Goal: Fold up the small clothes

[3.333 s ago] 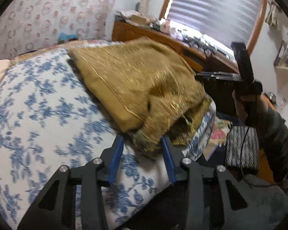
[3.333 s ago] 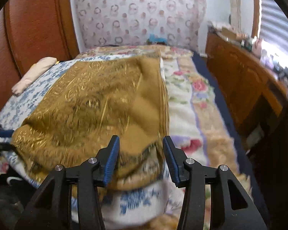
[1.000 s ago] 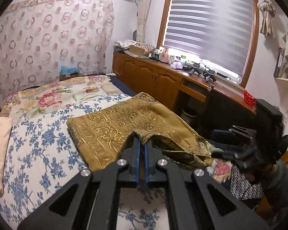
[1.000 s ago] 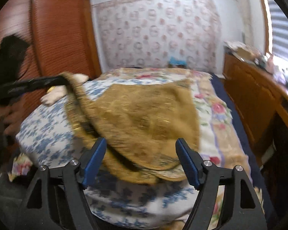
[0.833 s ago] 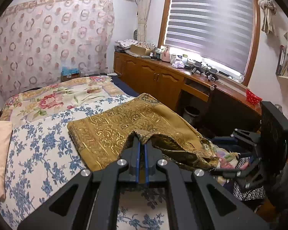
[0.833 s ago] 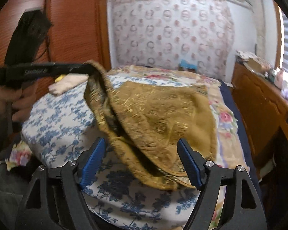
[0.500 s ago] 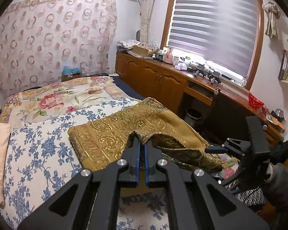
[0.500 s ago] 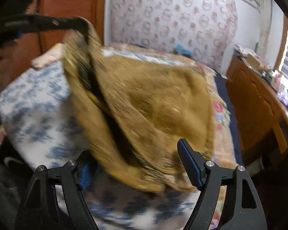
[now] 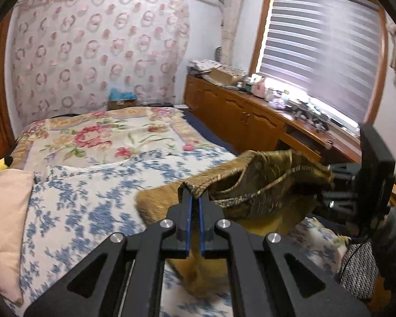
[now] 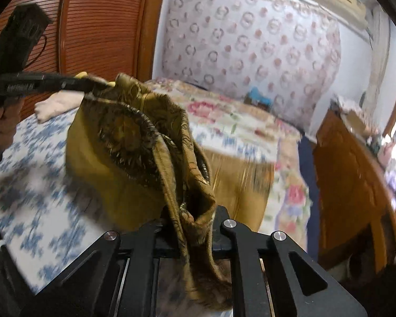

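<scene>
The gold cloth (image 9: 264, 185) hangs in the air between the two tools over the near edge of the bed (image 9: 74, 198), with its lower part trailing on the blue-flowered bedspread. The left tool (image 9: 194, 198) is clenched on one bunched corner of it. The right tool (image 10: 191, 227) is closing its jaws on another gathered fold, which sits between them and spills down over the frame; the picture there is blurred, so how firm that grip is I can only guess. As far as folding goes, little looks done: the cloth is crumpled and doubled loosely, with no clean crease or squared edges to be seen. It probably needs to be spread or brought edge to edge, laid flat on the bed and smoothed. There is plenty of open bedspread toward the far end and the left side near the pink pillow (image 9: 5, 227). On the right the wooden cabinets (image 9: 240, 121) run close alongside the bed edge, leaving less room there.
</scene>
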The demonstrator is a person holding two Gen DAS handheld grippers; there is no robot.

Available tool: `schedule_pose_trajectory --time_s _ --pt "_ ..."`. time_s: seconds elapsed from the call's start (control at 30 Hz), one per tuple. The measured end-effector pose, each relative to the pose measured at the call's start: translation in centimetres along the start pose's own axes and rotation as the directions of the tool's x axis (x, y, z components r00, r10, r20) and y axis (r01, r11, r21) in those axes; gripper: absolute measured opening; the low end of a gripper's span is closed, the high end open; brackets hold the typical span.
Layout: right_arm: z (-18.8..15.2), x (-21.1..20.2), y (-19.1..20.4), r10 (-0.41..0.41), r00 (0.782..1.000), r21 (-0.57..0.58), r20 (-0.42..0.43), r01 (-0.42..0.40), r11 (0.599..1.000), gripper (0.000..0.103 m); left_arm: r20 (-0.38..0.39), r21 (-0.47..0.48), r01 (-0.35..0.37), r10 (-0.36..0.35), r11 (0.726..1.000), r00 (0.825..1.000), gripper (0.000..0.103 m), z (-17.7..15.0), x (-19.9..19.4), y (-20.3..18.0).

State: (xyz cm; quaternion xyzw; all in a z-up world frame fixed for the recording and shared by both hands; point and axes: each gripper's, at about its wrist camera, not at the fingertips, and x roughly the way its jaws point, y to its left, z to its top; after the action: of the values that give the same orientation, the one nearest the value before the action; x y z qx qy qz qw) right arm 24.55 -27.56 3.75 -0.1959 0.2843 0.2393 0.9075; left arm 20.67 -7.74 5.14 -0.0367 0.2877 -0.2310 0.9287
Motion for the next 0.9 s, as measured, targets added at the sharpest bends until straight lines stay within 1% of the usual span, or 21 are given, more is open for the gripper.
schedule_pose_trajectory --time_s 0.03,0.1,0.17,0.2,0.23,0.27,0.3,0.33,0.37,0.4,0.47,0.5,0.53,0.63,0.67,0.7,0.77,0.8,0.9 --pt "1.2 1.2 -0.4 0.004 1.0 -0.012 0.003 -0.004 1.0 0.008 0.0 -0.005 -0.012 0.012 1.0 1.0 0.005 0.2 0.2 0.7" --pt "2.3 2.9 -0.8 0.015 1.0 -0.022 -0.004 -0.015 1.0 0.008 -0.004 -0.022 -0.023 0.023 0.999 1.0 0.009 0.6 0.7 2.2" --pt "3.1 5.4 -1.3 0.033 0.999 -0.024 -0.032 -0.034 0.999 0.008 -0.004 -0.033 -0.028 0.028 0.999 1.0 0.025 0.7 1.0 3.3" --pt "3.3 6.4 -1.5 0.039 0.998 -0.02 -0.044 -0.04 0.999 0.009 -0.004 -0.031 -0.026 0.026 0.999 1.0 0.027 0.7 1.2 3.7" --pt "3.3 7.2 -1.8 0.037 0.998 -0.011 -0.056 -0.038 0.999 0.009 -0.015 -0.025 -0.025 0.025 0.999 1.0 0.033 0.7 1.5 4.0" --pt "3.4 7.9 -2.3 0.033 0.997 0.005 -0.063 -0.033 0.999 0.01 -0.028 -0.02 -0.023 0.023 1.0 0.999 0.04 0.6 1.9 4.2" --pt "3.6 8.5 -2.8 0.032 0.997 0.026 -0.064 -0.03 0.999 0.019 -0.044 -0.014 -0.018 0.018 1.0 0.999 0.041 0.5 2.4 4.4" --pt "3.8 8.9 -3.3 0.021 0.998 0.044 -0.061 -0.019 0.999 0.024 -0.06 -0.01 -0.014 0.014 1.0 0.998 0.041 0.2 3.0 4.5" --pt "4.2 9.3 -4.1 -0.004 0.999 0.065 -0.051 0.007 0.998 0.034 -0.082 -0.007 -0.012 0.011 1.0 0.997 0.041 -0.2 3.8 4.5" --pt "4.8 9.5 -4.9 -0.037 0.999 0.086 -0.036 0.04 0.996 0.037 -0.106 -0.003 -0.01 0.01 1.0 0.994 0.041 -0.5 4.6 4.5" --pt "5.6 9.7 -6.4 -0.098 0.995 0.123 -0.014 0.099 0.987 0.039 -0.155 0.006 -0.017 0.018 1.0 0.988 0.041 -1.3 6.5 4.6" --pt "6.1 9.7 -7.5 -0.156 0.988 0.153 -0.011 0.156 0.976 0.043 -0.173 0.006 -0.025 0.026 1.0 0.985 0.041 -1.6 7.3 4.6" --pt "6.4 9.5 -8.1 -0.178 0.984 0.17 -0.012 0.178 0.969 0.044 -0.192 0.005 -0.024 0.025 1.0 0.981 0.041 -1.9 8.0 4.7" --pt "6.5 8.5 -9.4 -0.154 0.988 0.206 -0.014 0.153 0.967 0.049 -0.229 -0.017 -0.01 0.005 1.0 0.973 0.041 -2.5 9.5 4.9" --pt "6.2 8.0 -9.7 -0.138 0.99 0.214 -0.017 0.138 0.967 0.055 -0.24 -0.02 -0.013 0.007 1.0 0.971 0.041 -2.7 10.0 5.0" --pt "5.9 7.5 -9.9 -0.117 0.993 0.223 -0.021 0.118 0.968 0.065 -0.247 -0.022 -0.015 0.009 1.0 0.969 0.041 -2.8 10.4 5.0" --pt "4.7 6.4 -10.1 -0.074 0.996 0.248 -0.042 0.083 0.965 0.074 -0.259 -0.025 -0.018 0.011 1.0 0.966 0.041 -3.1 10.9 5.1" --pt "4.1 6.0 -10.2 -0.06 0.997 0.258 -0.055 0.072 0.963 0.076 -0.266 -0.029 -0.02 0.012 0.999 0.964 0.041 -3.1 11.2 5.2" --pt "2.2 5.9 -10.3 -0.009 0.994 0.284 -0.112 0.04 0.958 0.077 -0.301 -0.04 -0.025 0.012 0.999 0.954 0.041 -3.5 12.1 5.5"
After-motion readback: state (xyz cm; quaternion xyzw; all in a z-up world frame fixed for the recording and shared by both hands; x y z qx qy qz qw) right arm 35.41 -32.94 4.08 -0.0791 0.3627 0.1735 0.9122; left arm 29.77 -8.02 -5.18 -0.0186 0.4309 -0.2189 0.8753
